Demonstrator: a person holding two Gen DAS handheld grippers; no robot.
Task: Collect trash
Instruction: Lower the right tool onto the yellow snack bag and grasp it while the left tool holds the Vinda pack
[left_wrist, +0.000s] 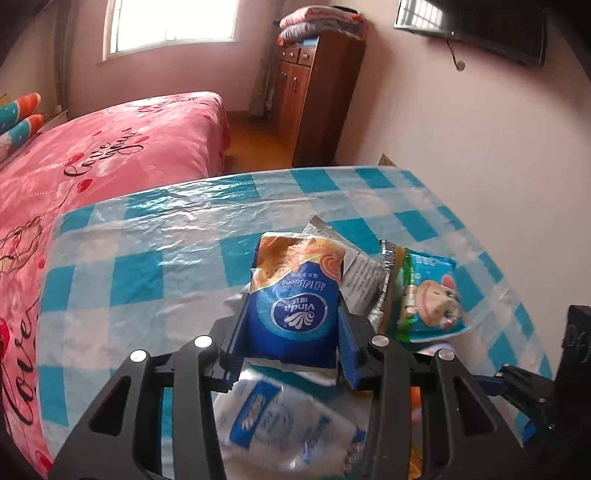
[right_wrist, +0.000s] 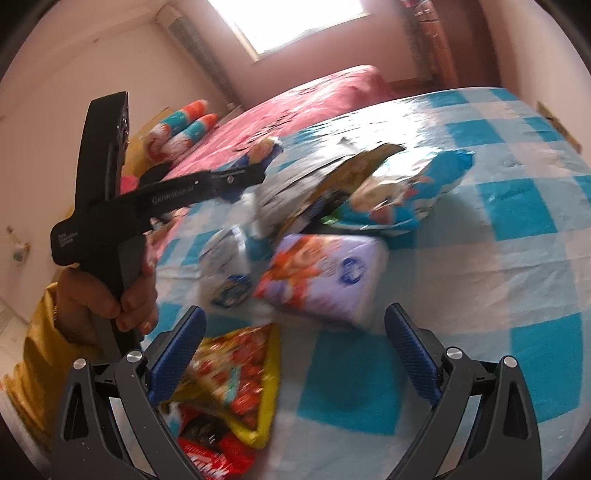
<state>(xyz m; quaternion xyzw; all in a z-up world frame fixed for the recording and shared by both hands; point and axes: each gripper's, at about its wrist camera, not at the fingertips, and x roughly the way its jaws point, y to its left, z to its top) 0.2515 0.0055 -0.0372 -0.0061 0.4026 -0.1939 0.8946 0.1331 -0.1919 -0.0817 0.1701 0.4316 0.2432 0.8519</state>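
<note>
My left gripper (left_wrist: 291, 314) is shut on a blue and orange tissue pack (left_wrist: 295, 280), with the blue pads pressing on its two sides just above the checked table (left_wrist: 147, 236). Beside the pack lie a silver wrapper (left_wrist: 364, 273) and a green and blue snack bag with a cartoon animal (left_wrist: 428, 295). A white and blue wrapper (left_wrist: 280, 428) lies under the gripper. My right gripper (right_wrist: 295, 314) is open over the table with nothing between its fingers. A purple tissue pack (right_wrist: 325, 277) lies just ahead of it, and a yellow wrapper (right_wrist: 240, 376) and a red wrapper (right_wrist: 214, 454) lie by its left finger.
A pink bed (left_wrist: 110, 147) runs along the table's left side. A wooden cabinet (left_wrist: 317, 92) with folded blankets on top stands at the far wall, and a dark screen (left_wrist: 498, 33) hangs on the right wall. A hand (right_wrist: 110, 295) in a yellow sleeve holds the left gripper.
</note>
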